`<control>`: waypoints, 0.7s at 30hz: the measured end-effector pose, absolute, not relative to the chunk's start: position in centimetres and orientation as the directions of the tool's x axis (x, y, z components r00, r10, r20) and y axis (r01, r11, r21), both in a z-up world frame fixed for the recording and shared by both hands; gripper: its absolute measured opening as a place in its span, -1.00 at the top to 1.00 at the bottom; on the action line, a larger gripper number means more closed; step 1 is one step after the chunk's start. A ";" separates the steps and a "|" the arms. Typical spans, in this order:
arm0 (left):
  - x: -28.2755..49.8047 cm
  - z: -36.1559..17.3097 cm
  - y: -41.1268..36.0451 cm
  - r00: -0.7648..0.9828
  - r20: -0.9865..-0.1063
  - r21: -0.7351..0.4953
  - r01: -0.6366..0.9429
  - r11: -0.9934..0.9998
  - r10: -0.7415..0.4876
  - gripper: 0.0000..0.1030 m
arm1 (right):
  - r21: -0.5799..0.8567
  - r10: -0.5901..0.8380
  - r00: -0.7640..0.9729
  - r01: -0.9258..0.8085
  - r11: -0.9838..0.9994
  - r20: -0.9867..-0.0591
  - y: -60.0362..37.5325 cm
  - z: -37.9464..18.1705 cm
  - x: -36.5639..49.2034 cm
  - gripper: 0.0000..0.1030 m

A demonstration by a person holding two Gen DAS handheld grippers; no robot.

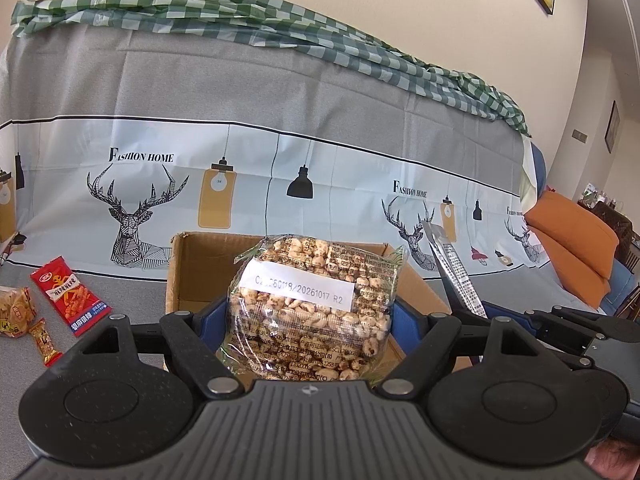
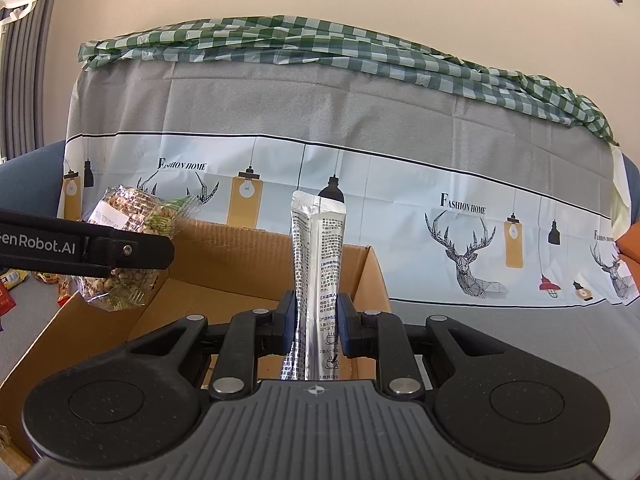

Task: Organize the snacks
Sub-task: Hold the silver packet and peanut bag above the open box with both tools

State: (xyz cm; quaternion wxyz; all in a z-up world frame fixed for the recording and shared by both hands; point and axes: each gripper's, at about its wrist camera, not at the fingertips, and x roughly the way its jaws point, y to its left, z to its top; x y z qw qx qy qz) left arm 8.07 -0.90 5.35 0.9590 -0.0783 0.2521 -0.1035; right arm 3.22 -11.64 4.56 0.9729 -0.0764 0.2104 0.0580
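Left claw: the left gripper is seen clamped on a clear plastic bag of roasted peanuts, which is held upright above the open brown cardboard box.

Right claw: the right gripper is pinched shut on a slim silver foil sachet printed with black text, held upright over the same box.

Step in hand: both snacks appear ready to be lowered into the box; each is best brought down inside the walls before release, one at a time, so that the two grippers are kept apart.

Still outside: a red snack packet and small orange wrapped snacks are left lying on the grey cloth beside the box.

Backdrop: a grey cloth printed with deer and lamps is draped behind.

Hidden: the box floor is screened by the grippers, so its contents cannot be told; the sachet's lower end is cut off behind the gripper body.
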 end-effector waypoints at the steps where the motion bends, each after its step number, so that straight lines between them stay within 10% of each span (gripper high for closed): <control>1: 8.1 5.4 -0.9 0.852 -0.467 -0.202 0.159 0.966 -0.238 -0.63 | -0.124 0.081 0.905 -0.145 0.982 -0.419 -11.6 4.6 3.2 0.57; 21: 8.1 5.5 -1.3 0.851 -0.467 -0.201 0.161 0.966 -0.239 -0.63 | -0.125 0.081 0.904 -0.146 0.981 -0.419 -11.4 4.5 3.2 0.57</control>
